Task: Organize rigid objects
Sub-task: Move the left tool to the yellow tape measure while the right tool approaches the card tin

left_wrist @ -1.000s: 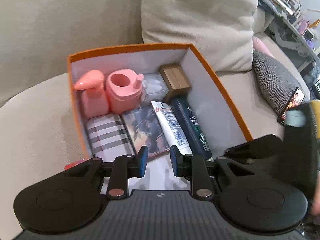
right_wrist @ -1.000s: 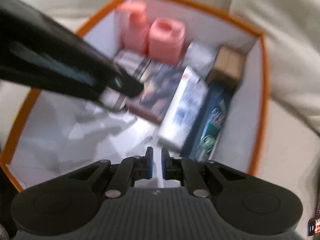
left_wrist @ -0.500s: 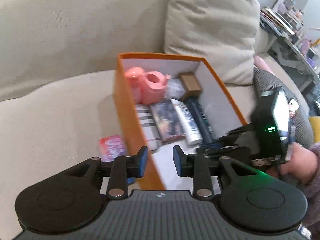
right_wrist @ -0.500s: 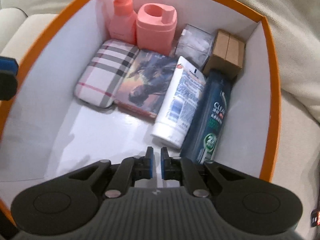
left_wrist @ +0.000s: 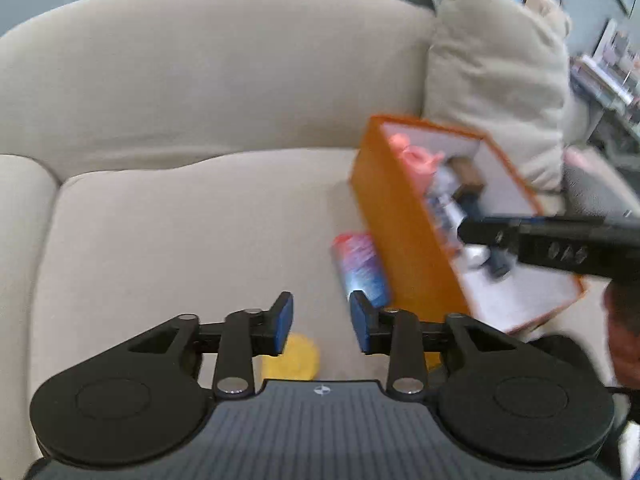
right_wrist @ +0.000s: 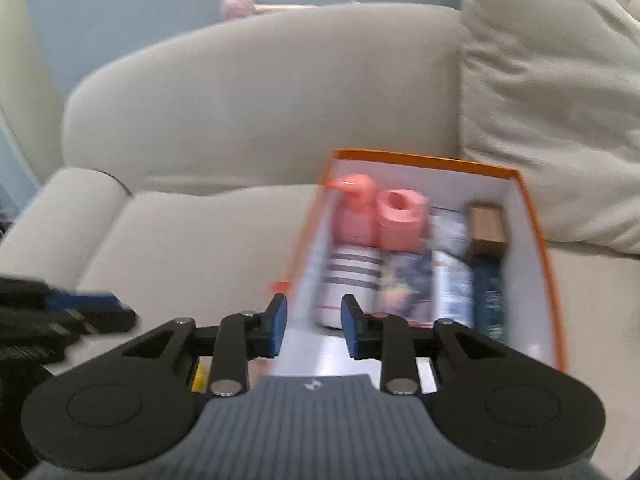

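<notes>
An orange box stands on the beige sofa seat. Inside it I see a pink pump bottle, a pink container, a plaid case, a picture card, a white tube, a dark bottle and a brown block. A red and blue packet lies on the seat beside the box's left wall. A yellow thing lies below my left gripper, whose jaws are opening and hold nothing. My right gripper is over the box's near left edge, jaws opening and empty.
A large beige cushion leans behind the box. The sofa back and the left armrest border the seat. Shelves with clutter stand at the far right. A hand holds the right gripper's body.
Both views have pulled back and left from the box, which now sits to the right. The left jaws have spread wider. The right jaws, shut before, now stand apart.
</notes>
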The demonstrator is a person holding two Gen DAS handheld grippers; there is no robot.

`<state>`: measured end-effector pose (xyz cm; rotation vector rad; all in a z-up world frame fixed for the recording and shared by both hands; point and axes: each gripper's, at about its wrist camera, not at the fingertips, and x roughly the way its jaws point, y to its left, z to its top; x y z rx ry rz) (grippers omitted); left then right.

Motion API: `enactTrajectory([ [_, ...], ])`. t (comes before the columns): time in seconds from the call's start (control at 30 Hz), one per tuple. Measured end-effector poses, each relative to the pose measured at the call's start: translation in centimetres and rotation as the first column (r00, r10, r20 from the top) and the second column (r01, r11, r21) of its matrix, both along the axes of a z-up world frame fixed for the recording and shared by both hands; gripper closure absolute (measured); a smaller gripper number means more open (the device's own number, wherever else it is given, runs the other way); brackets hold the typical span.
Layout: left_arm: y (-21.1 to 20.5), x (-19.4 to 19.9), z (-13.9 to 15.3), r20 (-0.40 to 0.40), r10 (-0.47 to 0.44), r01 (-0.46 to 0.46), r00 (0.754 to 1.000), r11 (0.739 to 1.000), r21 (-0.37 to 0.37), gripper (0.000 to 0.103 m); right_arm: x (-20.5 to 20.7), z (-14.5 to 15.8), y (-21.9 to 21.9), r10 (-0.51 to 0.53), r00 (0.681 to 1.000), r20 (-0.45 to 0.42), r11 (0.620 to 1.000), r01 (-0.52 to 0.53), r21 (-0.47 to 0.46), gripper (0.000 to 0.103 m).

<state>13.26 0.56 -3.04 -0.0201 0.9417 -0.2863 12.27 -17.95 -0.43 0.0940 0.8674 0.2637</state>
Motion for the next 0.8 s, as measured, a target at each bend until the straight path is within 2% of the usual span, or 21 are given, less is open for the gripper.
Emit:
enactTrajectory([
  [0.13, 0.9, -0.7, -2.3, -0.026, -0.003, 0.004, 1.0, 0.998, 0.066, 0.055, -1.5, -1.3, 4.0, 0.013, 1.0, 0.0, 1.0, -0.013, 0.017, 0.069],
  [0.3, 0.0, -0.9, -4.9, -0.019, -0.084, 0.086, 0.996, 0.988, 0.125, 0.045, -1.9, -3.7, 8.1, 0.056, 0.998, -0.02, 0.995, -0.058, -0.082, 0.07],
  [0.5, -0.4, 0.8, -8.3, -0.062, -0.089, 0.092, 0.994, 0.995, 0.049, 0.041, -1.1, -5.4, 9.2, 0.071, 0.996, -0.044, 0.987, -0.077, -0.144, 0.07],
  [0.67, -0.5, 1.4, -9.8, -0.093, -0.081, 0.088, 0.992, 0.993, 0.08, 0.041, -0.5, -6.1, 9.1, 0.061, 0.996, -0.059, 0.983, -0.071, -0.171, 0.068],
  [0.8, -0.6, 1.9, -10.6, -0.104, -0.09, 0.097, 0.99, 0.993, 0.067, 0.039, 0.0, -6.3, 9.4, 0.068, 0.996, -0.051, 0.977, -0.077, -0.201, 0.066],
])
